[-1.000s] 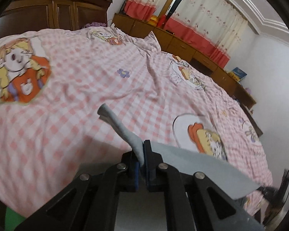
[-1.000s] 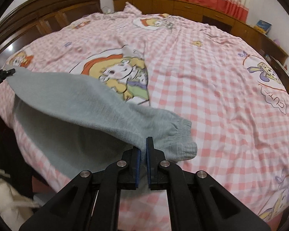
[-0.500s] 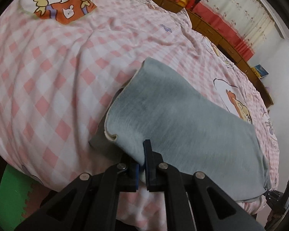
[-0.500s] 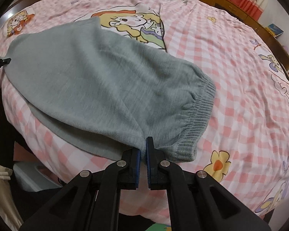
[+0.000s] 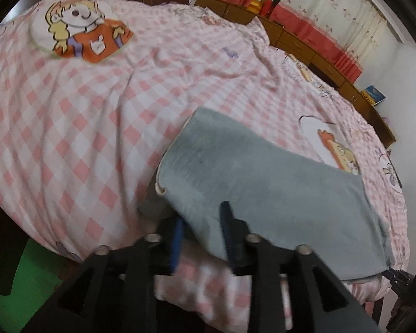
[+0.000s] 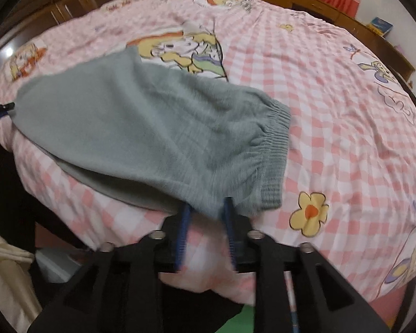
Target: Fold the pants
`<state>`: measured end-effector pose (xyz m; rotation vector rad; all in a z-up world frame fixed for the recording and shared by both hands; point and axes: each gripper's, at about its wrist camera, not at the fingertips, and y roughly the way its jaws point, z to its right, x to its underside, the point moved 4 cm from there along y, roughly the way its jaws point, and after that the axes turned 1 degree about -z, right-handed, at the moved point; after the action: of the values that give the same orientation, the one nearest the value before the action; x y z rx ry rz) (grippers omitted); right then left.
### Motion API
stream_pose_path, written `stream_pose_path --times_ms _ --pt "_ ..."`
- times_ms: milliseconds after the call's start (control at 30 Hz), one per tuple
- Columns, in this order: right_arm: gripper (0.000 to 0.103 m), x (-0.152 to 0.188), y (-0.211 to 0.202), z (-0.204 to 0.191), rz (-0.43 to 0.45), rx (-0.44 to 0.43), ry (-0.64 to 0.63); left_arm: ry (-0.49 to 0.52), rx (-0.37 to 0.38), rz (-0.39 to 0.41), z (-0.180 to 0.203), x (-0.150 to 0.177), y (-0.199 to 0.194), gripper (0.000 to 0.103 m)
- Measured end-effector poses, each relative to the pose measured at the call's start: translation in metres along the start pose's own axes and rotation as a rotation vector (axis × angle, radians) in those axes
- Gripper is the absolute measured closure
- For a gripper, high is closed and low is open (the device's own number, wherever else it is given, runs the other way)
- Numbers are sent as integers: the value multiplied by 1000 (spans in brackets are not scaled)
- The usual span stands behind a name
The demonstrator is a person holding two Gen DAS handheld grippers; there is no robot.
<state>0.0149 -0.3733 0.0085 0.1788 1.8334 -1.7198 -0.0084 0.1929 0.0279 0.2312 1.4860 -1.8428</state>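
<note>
Both my left gripper (image 5: 201,233) and right gripper (image 6: 206,230) stand apart, fabric loose between them. The grey pants (image 6: 141,127) lie folded at the bedspread's (image 5: 69,116) six o'clock edge; withdrawing carelessly could snag and undo the fold

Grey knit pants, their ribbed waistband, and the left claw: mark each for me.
Grey knit pants (image 6: 130,127): right wrist view, middle of the top fabric layer.
Ribbed waistband (image 6: 276,149): right wrist view, centre of the elastic band.
Left claw (image 5: 201,231): left wrist view, midway between its open fingertips.
</note>
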Motion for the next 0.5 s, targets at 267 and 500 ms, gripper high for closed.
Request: stream_pose_path --times_ms 267,500 --pt "64 13 -23 36 66 -27 202 74 2 10 30 1 -2 57" --pt "64 19 -4 80 62 -328 658 108 -36 -49 44 17 23 49"
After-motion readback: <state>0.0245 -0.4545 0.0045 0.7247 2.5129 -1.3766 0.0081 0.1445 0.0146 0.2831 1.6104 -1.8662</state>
